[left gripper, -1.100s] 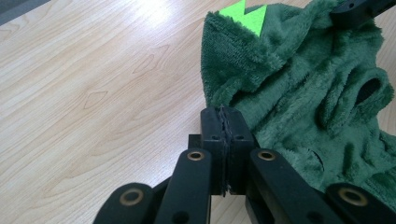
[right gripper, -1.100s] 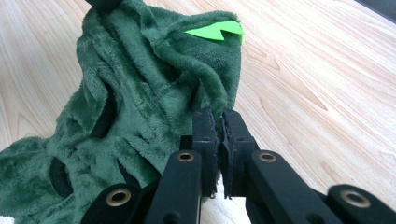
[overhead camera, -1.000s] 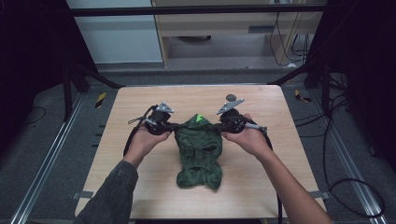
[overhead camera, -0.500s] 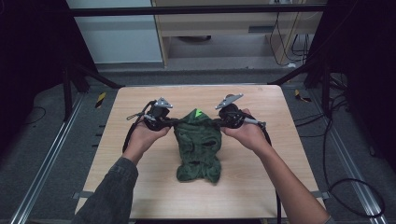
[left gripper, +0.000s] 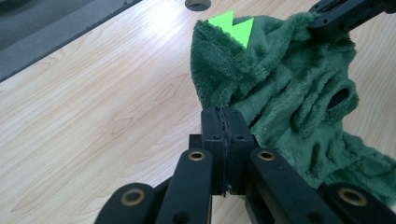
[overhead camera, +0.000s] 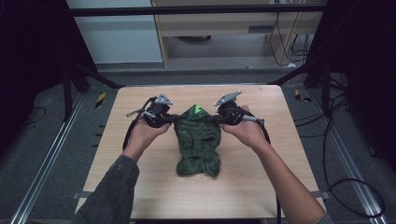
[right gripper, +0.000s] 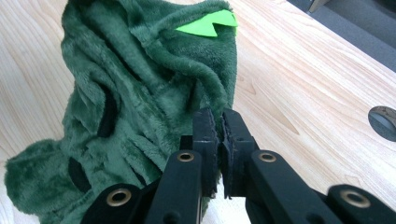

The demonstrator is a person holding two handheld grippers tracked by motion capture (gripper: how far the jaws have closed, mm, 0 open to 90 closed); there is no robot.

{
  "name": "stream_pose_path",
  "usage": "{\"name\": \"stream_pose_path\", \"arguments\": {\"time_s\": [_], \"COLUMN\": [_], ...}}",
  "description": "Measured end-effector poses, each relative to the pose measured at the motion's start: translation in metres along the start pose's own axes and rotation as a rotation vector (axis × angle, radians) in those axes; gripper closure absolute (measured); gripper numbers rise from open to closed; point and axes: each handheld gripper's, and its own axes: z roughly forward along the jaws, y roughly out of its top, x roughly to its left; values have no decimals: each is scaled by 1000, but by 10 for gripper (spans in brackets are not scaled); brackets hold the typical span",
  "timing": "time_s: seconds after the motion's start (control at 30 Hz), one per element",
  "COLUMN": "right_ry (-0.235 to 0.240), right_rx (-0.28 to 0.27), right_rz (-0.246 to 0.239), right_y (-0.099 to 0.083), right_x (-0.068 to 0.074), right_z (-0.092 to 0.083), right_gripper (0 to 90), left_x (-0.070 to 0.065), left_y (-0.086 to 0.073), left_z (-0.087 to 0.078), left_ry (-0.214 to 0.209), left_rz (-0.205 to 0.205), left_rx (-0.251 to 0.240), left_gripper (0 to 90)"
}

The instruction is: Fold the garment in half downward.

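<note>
The dark green plush fleece garment (overhead camera: 197, 142) lay at the centre of the light wooden surface (overhead camera: 140, 186) in the high view. Its long axis ran from the upper centre of the frame toward the lower centre. The end bearing the bright green zigzag patch (overhead camera: 198, 109) pointed to the upper edge of the frame, away from the person; the wider, bunched end pointed toward the lower edge.

The fabric was deep-piled and heavily wrinkled, with several dark oval openings across its middle. In the left gripper view the patch (left gripper: 232, 25) sat at the top of a raised fold. In the right gripper view the patch (right gripper: 207, 23) lay at the upper edge of the garment (right gripper: 130, 102).

The left hand-held gripper (overhead camera: 169, 119) met the upper left corner of the garment. In its own view the jaws were pressed together, with the fleece (left gripper: 289, 93) pinched at their tips. The right hand-held gripper (overhead camera: 215, 119) met the upper right corner. In its own view the jaws stood almost closed on the fabric edge. The upper end of the garment was stretched between the two grippers.

A round hole (right gripper: 384, 122) in the surface lay at the right edge of the right gripper view, apart from the garment. Black cables trailed from both grippers along the forearms. Nothing lay between the grippers and the garment.
</note>
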Motion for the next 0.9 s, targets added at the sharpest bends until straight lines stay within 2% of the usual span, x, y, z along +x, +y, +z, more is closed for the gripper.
{"name": "stream_pose_path", "arguments": {"time_s": [0.37,0.63,0.9], "right_ry": [-1,9,19], "right_rx": [-3,-19,-17], "right_rz": [-23,-37,-44], "right_y": [-16,-33,-45], "right_x": [9,22,29], "right_z": [-4,-7,-7], "right_gripper": [856,853,851], "left_x": [-15,-22,-31], "left_y": [-8,-26,-40], "left_z": [2,1,3], "left_ry": [-11,-31,-43], "left_rz": [33,23,22], "left_rx": [3,-10,-7], "left_gripper": [893,893,891]}}
